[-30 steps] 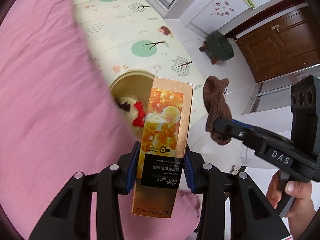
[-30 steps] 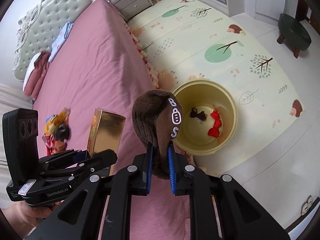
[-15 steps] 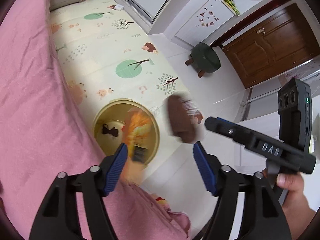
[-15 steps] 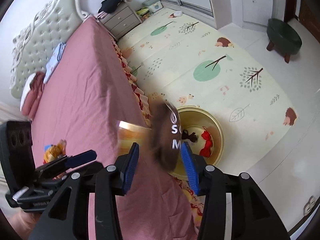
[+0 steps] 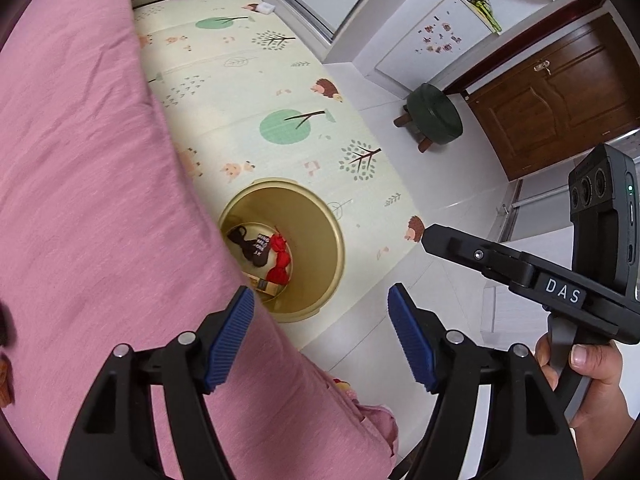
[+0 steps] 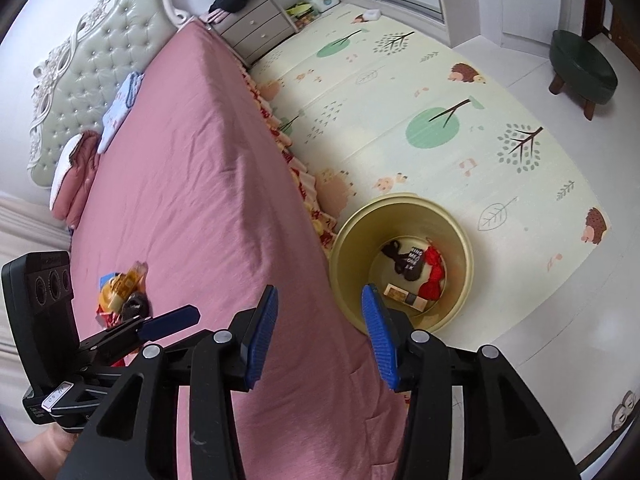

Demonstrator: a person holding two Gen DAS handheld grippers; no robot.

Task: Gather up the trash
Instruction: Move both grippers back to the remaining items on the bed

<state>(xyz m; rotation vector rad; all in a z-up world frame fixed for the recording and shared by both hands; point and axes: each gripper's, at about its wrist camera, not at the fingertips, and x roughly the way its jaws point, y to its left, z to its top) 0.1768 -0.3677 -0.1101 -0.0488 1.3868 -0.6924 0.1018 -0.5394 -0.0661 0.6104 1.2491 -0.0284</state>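
A yellow bin point(image 5: 316, 204) point(image 6: 464, 236) stands on the floor beside the pink bed point(image 5: 80, 200) point(image 6: 192, 184). Inside it lie a brown sock point(image 5: 256, 250) point(image 6: 410, 266), a red bow point(image 5: 279, 260) point(image 6: 434, 274) and a gold carton point(image 5: 264, 284) point(image 6: 406, 295). My left gripper point(image 5: 320, 312) hangs open and empty above the bed's edge, near the bin. My right gripper point(image 6: 320, 316) is open and empty too, over the bed edge just left of the bin. More trash, an orange wrapper pile point(image 6: 120, 288), lies on the bed at the left.
A cream play mat point(image 5: 248, 92) point(image 6: 420, 92) covers the floor beyond the bin. A green stool point(image 5: 434, 114) point(image 6: 580, 66) stands by a brown door point(image 5: 560, 92). A grey dresser point(image 6: 256, 28) and padded headboard point(image 6: 88, 64) sit at the bed's far end. Folded clothes point(image 6: 120, 110) lie by the headboard.
Both grippers opened and let go: the gold carton dropped from the left and the brown sock from the right, both into the bin. Both hands then lifted slightly.
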